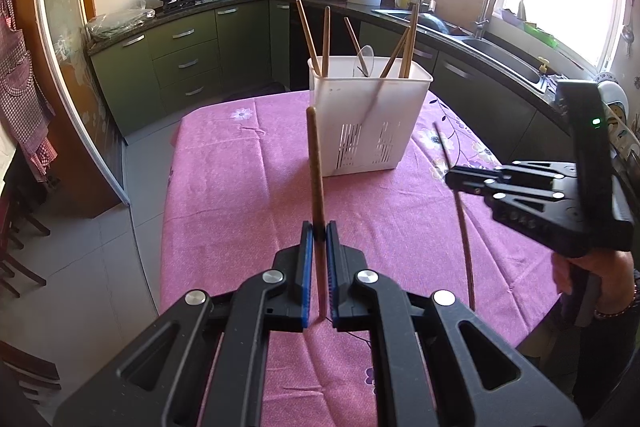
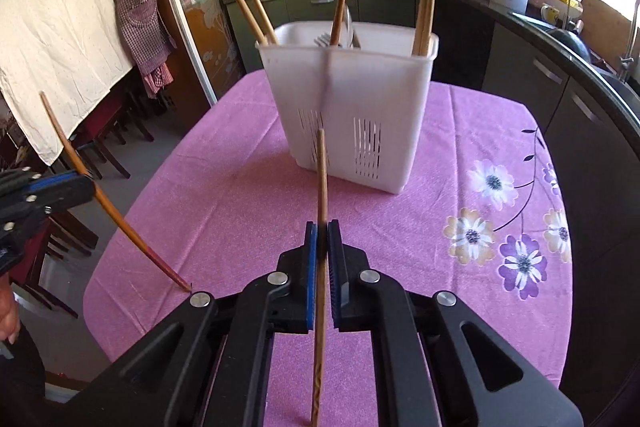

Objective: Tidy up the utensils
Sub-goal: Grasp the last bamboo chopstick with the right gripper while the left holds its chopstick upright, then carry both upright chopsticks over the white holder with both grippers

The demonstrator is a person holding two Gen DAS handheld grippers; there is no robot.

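Now I have each gripper, left [image 1: 319,231] and right [image 2: 322,233], pinching one chopstick [image 1: 316,167] [image 2: 321,179] lengthwise, tips aimed toward the white holder [image 1: 368,115].

No legible txt, labels or nos. anywhere.

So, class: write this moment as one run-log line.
left gripper: shut on left chopstick | right gripper: shut on right chopstick | white utensil holder: on pink tablecloth, chopsticks inside

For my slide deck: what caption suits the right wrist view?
Right tongs pinch a chopstick before a white utensil basket on a pink tablecloth.
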